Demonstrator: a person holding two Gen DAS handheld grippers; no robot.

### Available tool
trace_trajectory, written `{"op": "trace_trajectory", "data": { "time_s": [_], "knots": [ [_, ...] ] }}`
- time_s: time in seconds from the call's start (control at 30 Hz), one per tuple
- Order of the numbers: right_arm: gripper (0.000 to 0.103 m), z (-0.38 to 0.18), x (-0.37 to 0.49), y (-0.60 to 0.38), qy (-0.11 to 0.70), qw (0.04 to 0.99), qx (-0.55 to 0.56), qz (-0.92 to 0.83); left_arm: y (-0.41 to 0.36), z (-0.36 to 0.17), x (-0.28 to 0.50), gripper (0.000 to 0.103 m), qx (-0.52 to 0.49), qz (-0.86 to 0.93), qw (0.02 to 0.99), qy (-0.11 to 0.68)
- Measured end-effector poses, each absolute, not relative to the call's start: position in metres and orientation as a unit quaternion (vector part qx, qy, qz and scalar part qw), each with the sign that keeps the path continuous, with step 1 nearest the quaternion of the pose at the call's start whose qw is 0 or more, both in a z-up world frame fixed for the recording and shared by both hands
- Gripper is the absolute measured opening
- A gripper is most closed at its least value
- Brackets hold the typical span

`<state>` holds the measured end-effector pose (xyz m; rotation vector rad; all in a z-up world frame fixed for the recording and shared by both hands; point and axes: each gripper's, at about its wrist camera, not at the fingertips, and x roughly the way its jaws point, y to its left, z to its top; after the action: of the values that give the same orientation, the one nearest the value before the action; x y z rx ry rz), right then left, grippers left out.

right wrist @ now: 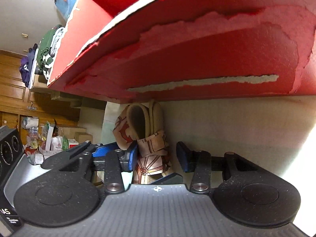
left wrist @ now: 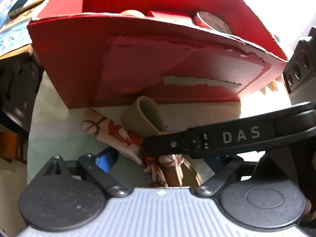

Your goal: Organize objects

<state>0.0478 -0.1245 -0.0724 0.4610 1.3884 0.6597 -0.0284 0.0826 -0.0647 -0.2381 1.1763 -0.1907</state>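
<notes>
A cream fabric slipper with red-brown pattern – soft, toe opening facing the red cardboard box – lies on the pale table; the right gripper sits released around it, the left gripper cannot be judged

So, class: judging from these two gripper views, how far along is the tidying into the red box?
Done: a tape roll and a small red carton already sit in the red box.
In hand: the patterned rolled bundle lies between the open right gripper fingers, against the box.
Left: grip it and lift it in. The left gripper is mostly hidden.
</notes>
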Motion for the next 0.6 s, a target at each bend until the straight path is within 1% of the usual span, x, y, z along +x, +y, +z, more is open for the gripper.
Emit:
{"op": "trace_trajectory", "data": {
  "time_s": [0.1,0.23,0.3,0.33,0.37,0.6],
  "knots": [
    [0.039,-0.072,0.046,-0.129,0.619,0.695,0.212,0.299,0.076,-0.068,-0.026,0.088,-0.115,-0.097,0.821,0.551],
    [0.037,-0.07,0.046,-0.132,0.615,0.697,0.218,0.297,0.065,-0.066,-0.027,0.08,-0.102,-0.113,0.824,0.546],
    [0.034,-0.069,0.046,-0.131,0.613,0.699,0.22,0.295,0.06,-0.065,-0.028,0.078,-0.097,-0.119,0.824,0.545],
    [0.031,-0.069,0.045,-0.133,0.612,0.699,0.222,0.296,0.058,-0.065,-0.028,0.078,-0.095,-0.122,0.824,0.545],
    [0.031,-0.068,0.044,-0.134,0.611,0.699,0.224,0.297,0.056,-0.065,-0.028,0.078,-0.091,-0.125,0.824,0.545],
    [0.031,-0.069,0.039,-0.143,0.605,0.704,0.237,0.288,0.044,-0.061,-0.032,0.08,-0.058,-0.133,0.829,0.54]
  ]
}}
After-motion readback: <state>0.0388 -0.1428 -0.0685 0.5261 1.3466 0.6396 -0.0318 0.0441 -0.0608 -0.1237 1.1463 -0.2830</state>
